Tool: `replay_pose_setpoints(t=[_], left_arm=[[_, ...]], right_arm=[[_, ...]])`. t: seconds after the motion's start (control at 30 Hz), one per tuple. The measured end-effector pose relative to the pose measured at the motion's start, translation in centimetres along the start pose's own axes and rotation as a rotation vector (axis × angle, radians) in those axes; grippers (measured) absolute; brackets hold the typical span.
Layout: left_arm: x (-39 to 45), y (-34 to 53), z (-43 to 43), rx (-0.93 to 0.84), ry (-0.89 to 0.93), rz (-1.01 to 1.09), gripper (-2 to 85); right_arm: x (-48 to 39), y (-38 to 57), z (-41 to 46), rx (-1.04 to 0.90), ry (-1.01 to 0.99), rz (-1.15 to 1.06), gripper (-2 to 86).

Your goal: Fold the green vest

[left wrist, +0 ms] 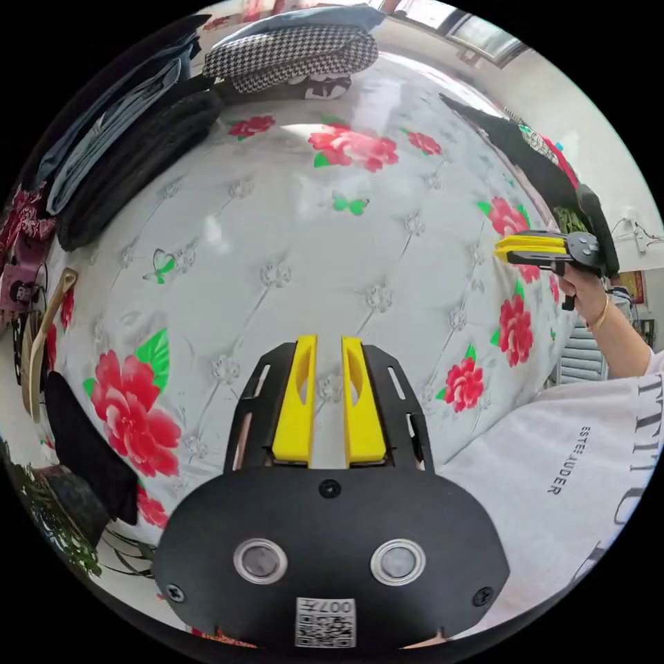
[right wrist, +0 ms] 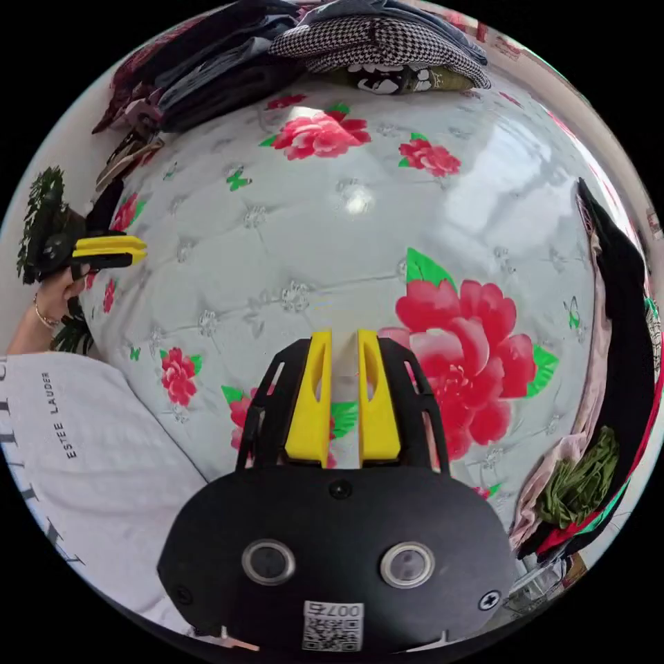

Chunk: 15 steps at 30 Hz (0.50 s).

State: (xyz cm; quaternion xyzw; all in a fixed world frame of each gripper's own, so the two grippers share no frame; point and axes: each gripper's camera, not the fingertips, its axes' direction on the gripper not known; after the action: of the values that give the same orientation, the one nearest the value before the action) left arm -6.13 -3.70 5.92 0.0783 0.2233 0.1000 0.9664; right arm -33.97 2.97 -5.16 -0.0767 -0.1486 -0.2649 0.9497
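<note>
Left gripper view, left to right. At the left edge, a plant low down and a dark cloth hanging over the bed edge. The bed carries a glossy white quilted cover printed with red flowers and green butterflies; its middle is bare. Along the upper left rim lie folded dark and blue-grey clothes; at the top sits a houndstooth pile. Centre bottom: left tool, yellow jaws parallel with a narrow gap, nothing between them, held over the cover. At right, a heap of dark clothes on the bed's edge, then the right tool held in a hand, jaws pressed together as far as can be seen. The person's white shirt fills the lower right. A bright window shows at top right.

Right gripper view, left to right. Plant at the left edge; left tool held in a hand, jaws close together. White shirt at lower left. Folded dark clothes at upper left, houndstooth pile at top. Centre bottom: right tool, jaws slightly apart, empty, above the bed. At the right edge, a heap of black, pink and red garments with a crumpled green fabric at its lower end; this may be the vest, but I cannot tell for certain. Neither tool touches it.
</note>
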Motion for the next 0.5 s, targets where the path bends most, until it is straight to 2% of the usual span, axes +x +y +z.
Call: replay_pose_setpoints(t=[0.03,0.1,0.2,0.27,0.37,0.43,0.5], left_arm=[[1.2,0.7,-0.7,-0.029,-0.007,0.010,6.0],[3.3,0.6,-1.5,-0.072,-0.042,0.043,5.8],[7.1,-1.3,-2.1,-0.099,-0.079,0.108,5.2],[8.9,-2.7,-1.6,-0.134,-0.068,0.124,5.3],[11.0,-4.0,-2.0,-0.175,-0.147,0.169,5.5],[11.4,-4.5,-2.8,-0.181,-0.172,0.180,5.3],[11.2,-4.6,-3.4,-0.171,-0.164,0.172,5.2]], right_arm=[[-1.6,2.0,-0.1,-0.024,0.054,-0.026,3.0],[-3.2,3.8,0.7,-0.052,0.042,-0.044,2.7],[-3.4,5.5,0.9,0.101,0.040,0.045,2.7],[-2.6,5.6,0.9,0.114,-0.018,0.081,2.8],[1.2,6.1,0.2,0.147,-0.132,0.285,2.9],[6.1,9.2,-2.1,0.300,-0.058,0.471,2.9],[10.7,12.1,-3.9,0.365,0.026,0.596,2.9]])
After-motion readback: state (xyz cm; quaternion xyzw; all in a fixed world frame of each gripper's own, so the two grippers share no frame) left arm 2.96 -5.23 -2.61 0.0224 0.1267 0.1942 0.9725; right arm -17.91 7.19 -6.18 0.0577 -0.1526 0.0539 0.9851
